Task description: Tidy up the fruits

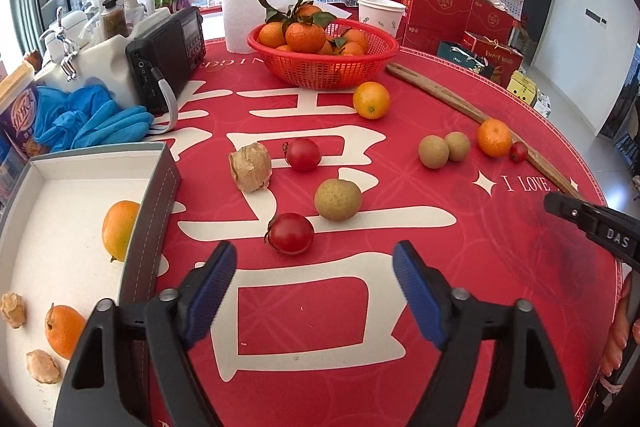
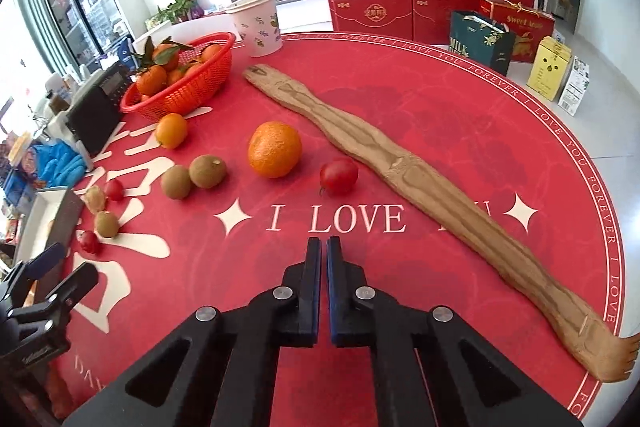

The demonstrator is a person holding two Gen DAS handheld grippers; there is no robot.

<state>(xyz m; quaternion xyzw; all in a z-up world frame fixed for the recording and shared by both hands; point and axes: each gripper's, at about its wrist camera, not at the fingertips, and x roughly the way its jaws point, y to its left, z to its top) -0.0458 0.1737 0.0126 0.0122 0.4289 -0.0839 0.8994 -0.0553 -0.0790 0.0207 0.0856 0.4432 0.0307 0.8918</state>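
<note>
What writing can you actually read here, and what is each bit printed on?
"I LOVE YOU FOREVER": ring around the red tablecloth.
"I LOVE": tablecloth centre; the wooden stick covers the next word.
"Sweet": red gift box.
"MILK": dark green bag.
"DAS": right gripper.
Other boxes, tub, screen: unreadable.

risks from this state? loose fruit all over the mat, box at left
1. The nearest tomato is round and free on the mat; the open left gripper could nudge it rolling.
2. The box wall stands close by; a finger could snag it.
3. The right gripper is shut, empty.
</note>
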